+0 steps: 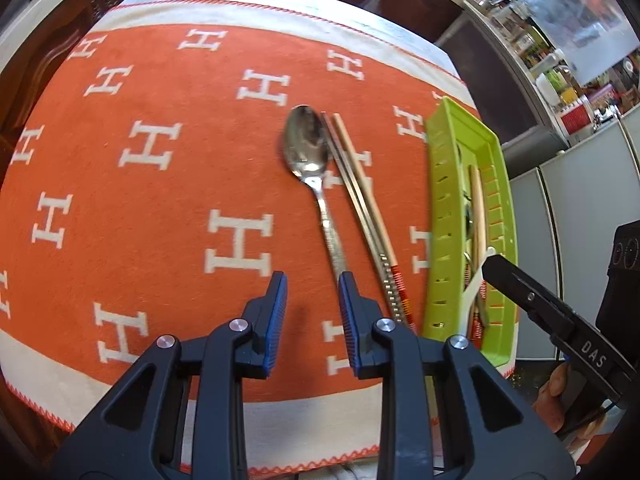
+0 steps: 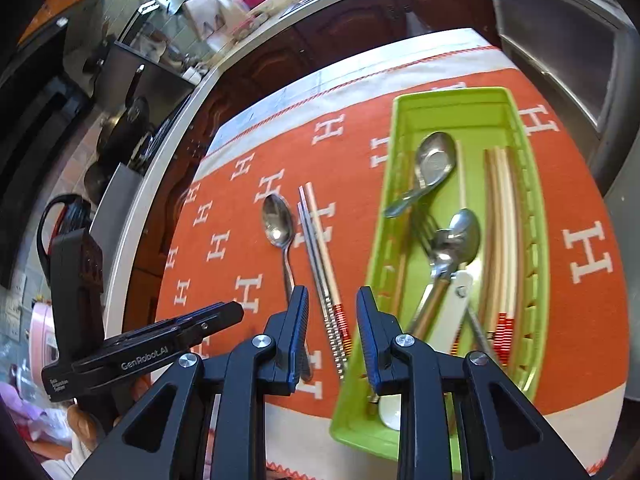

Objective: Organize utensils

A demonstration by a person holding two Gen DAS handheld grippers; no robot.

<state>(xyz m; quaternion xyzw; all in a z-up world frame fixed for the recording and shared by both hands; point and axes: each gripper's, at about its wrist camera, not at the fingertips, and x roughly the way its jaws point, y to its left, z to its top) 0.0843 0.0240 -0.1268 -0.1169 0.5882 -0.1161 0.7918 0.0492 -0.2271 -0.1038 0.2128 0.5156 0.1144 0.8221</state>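
One orange cloth [image 1: 168, 208] with white H letters, covering nearly the whole table in both views. Next in size, a green tray [image 2: 404, 120], long and slotted, filling the right half of the right wrist view and standing along the right edge of the left wrist view. Inside the tray: two metal spoons [image 2: 436, 160], a fork [image 2: 425, 227], a white-handled utensil [image 2: 452, 312] and several pale wooden chopsticks [image 2: 500, 216] with red-banded ends, heaped loosely lengthwise.

Outside the tray, on bare cloth just to its left: a single metal spoon [image 1: 306, 144], bowl toward the top of the frame, handle running down toward the lower centre. Just beside it on the right, a pair of metal chopsticks [image 1: 352, 196] and one wooden chopstick [image 1: 360, 176], lying parallel.

Left gripper [image 1: 312, 280], lower centre of its own view, jaws partly apart with nothing between them, right finger over the spoon's handle end. Right gripper [image 2: 332, 294], lower centre of its view, jaws likewise partly apart and empty, above the chopsticks' banded ends.
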